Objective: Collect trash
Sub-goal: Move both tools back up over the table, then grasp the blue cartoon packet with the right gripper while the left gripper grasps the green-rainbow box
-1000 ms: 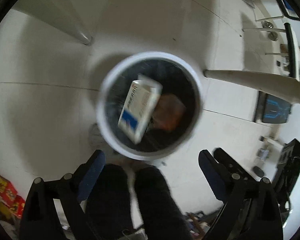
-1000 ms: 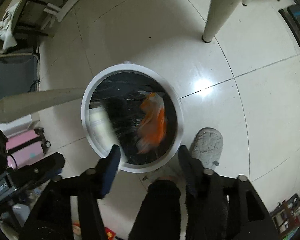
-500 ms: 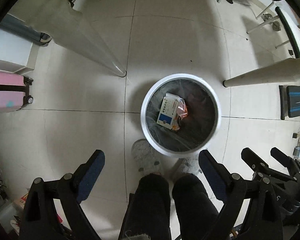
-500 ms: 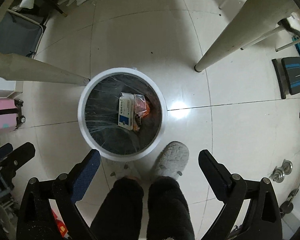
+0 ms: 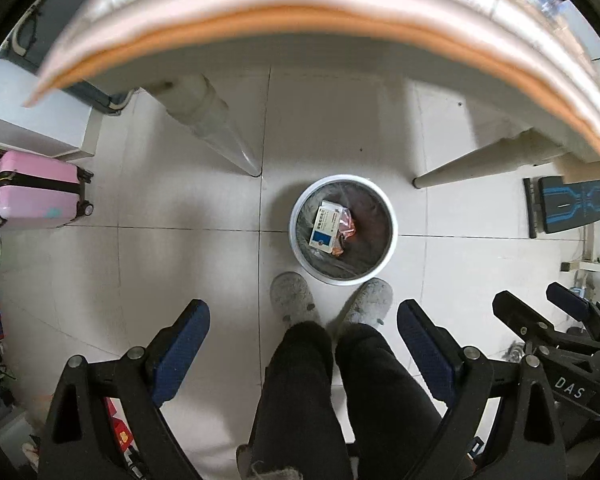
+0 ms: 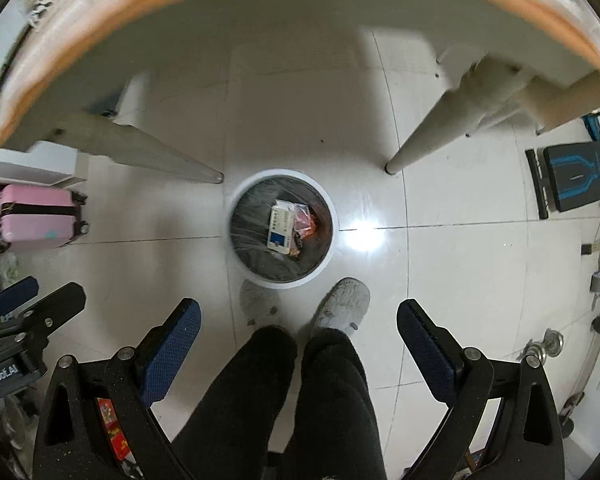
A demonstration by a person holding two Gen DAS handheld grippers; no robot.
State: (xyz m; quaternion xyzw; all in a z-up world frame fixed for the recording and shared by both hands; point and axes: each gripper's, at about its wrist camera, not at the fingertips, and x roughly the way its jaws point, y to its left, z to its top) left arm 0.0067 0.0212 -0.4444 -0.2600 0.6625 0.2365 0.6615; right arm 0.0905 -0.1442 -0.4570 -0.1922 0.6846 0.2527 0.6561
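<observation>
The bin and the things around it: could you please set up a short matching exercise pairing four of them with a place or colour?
Things:
1. Box
2. Suitcase
3. Slippers
4. Bin

Descriptions:
A. pink, on the floor to the left
B. grey and fluffy, on the person's feet
C. white and blue, lying inside the bin
D. round with a white rim, between two table legs

Pairs: 1-C, 2-A, 3-B, 4-D

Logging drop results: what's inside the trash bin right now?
Inside the trash bin, on its dark liner: a white-and-blue box lying partly over an orange wrapper. What lies beneath them, and the covered part of the wrapper, can't be seen.
</observation>
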